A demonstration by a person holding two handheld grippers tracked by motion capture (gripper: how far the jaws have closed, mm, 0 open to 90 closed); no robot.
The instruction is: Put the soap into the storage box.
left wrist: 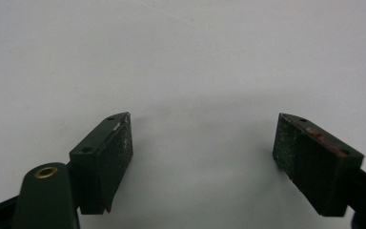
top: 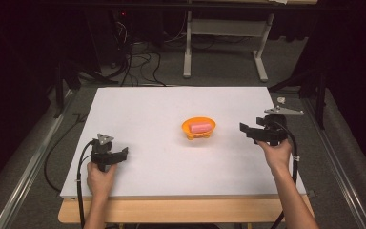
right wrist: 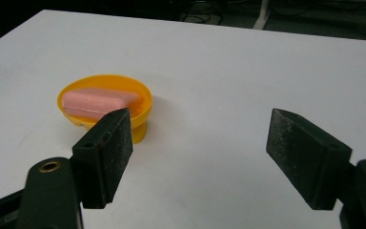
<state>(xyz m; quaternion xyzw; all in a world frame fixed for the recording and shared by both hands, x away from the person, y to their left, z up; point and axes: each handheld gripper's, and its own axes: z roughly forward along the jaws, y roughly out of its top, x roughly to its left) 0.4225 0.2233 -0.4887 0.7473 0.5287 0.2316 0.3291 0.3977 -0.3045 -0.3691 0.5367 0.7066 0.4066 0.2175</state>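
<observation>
A: Status?

B: I've got the white table (top: 138, 109), both grippers idle on it. Orange dish (top: 198, 128) sits near the middle, a little toward the right edge, with the pink soap bar (top: 200, 127) lying flat inside it.

A: Progress?

B: My read: either the bar is already placed and I'm clear, or nothing has started. Nothing is held and nothing is touched. If the job is to lift the soap out, all of it is left.

A: Grippers?

B: Left gripper (top: 122, 153) is near the front-left corner, jaws spread wide, bare table between them. Right gripper (top: 243, 129) is by the right edge, pointed at the dish, jaws spread wide, empty. Near the dish, not touching.

A: Dish and soap?

B: The dish is a shallow oval bowl on a short foot, upright, glossy plastic. The soap is a rounded oblong, smooth, lying lengthwise and nearly spanning the bowl. In the right gripper view its right end sits behind the near jaw pad (right wrist: 106, 157).
</observation>
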